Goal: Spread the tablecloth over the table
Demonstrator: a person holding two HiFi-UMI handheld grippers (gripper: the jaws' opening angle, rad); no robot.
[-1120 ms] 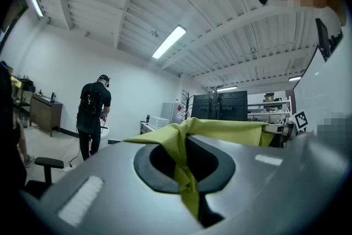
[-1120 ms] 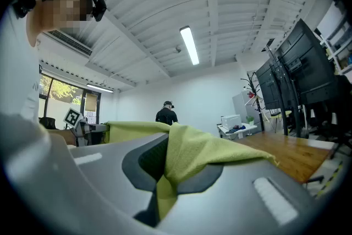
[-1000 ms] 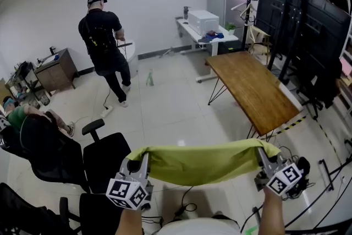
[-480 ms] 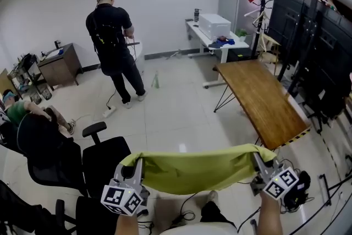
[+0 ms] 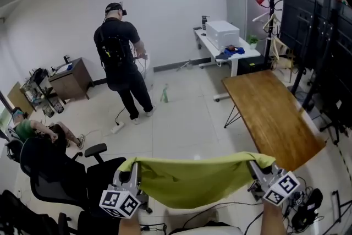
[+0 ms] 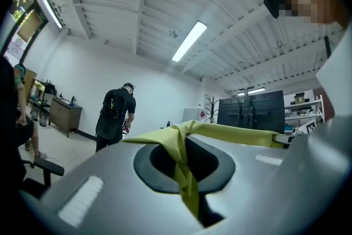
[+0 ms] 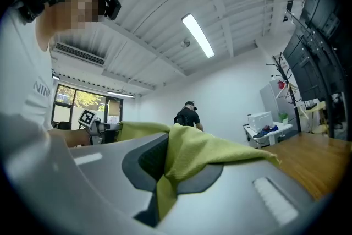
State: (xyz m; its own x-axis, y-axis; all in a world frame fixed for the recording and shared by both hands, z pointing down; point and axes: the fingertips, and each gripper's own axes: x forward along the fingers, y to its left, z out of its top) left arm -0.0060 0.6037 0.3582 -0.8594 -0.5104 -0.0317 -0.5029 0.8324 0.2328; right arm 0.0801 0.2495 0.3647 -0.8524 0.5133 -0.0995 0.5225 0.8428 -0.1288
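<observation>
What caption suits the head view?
A green tablecloth hangs stretched between the left gripper and right gripper, short of the wooden table.

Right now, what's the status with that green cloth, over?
Left gripper, right gripper shut on tablecloth corners. Cloth stretched between them, not yet over wooden table. Office chair by left gripper.

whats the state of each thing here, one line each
tablecloth, held up in the air, stretched between both claws, sagging in the middle
left claw, shut on one end of the tablecloth
right claw, shut on the other end
wooden table, uncovered, cloth not yet over it
</observation>
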